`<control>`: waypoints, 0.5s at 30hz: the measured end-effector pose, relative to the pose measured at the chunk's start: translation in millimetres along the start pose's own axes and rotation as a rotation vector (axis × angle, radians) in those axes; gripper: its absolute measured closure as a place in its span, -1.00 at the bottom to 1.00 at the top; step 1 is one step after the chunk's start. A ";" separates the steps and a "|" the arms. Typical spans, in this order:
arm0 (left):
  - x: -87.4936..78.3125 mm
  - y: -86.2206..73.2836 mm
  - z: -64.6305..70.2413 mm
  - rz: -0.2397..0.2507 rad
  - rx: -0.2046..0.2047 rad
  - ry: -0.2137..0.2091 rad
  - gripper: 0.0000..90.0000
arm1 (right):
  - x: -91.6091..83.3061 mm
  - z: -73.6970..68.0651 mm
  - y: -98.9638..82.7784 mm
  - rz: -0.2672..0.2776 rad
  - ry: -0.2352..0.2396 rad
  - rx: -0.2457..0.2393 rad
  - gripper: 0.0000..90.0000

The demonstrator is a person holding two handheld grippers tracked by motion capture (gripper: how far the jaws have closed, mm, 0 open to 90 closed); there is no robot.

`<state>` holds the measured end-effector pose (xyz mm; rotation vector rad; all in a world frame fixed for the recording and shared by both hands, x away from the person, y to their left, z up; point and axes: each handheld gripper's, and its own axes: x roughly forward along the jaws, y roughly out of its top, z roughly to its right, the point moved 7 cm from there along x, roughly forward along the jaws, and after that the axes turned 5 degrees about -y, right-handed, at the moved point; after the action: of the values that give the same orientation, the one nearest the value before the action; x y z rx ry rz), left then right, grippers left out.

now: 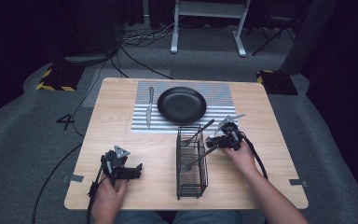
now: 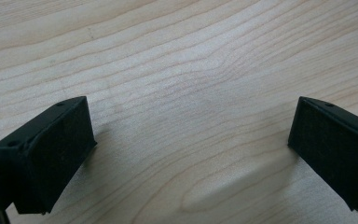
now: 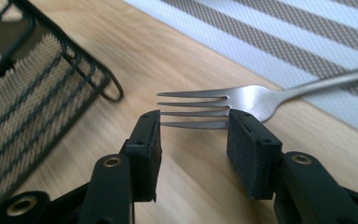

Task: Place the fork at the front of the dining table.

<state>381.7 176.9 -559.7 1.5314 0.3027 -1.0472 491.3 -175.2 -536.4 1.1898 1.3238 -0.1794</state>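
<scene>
Right hand-held gripper (image 3: 193,122) part-open astride the fork (image 3: 242,100) tines (contact unclear), left hand-held gripper (image 2: 191,140) wide apart, empty.

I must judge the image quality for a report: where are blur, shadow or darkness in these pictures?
High view: table well lit, the room around it dark. Left gripper view: sharp wood grain, soft shadows beside the open jaws. Right gripper view: fork tines sharp, its handle, the placemat and the mesh basket blurred.

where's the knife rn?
High view: the knife lies flat on the left part of the striped placemat, just left of the black plate, at the far middle of the table.
</scene>
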 end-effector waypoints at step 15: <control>0.0 0.0 -0.1 0.000 0.001 0.001 -1.00 | -36.7 29.9 -32.8 0.013 -0.121 0.018 0.13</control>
<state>381.7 177.0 -559.7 1.5324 0.3034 -1.0471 475.8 -230.5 -531.3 1.1843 1.2106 -0.2503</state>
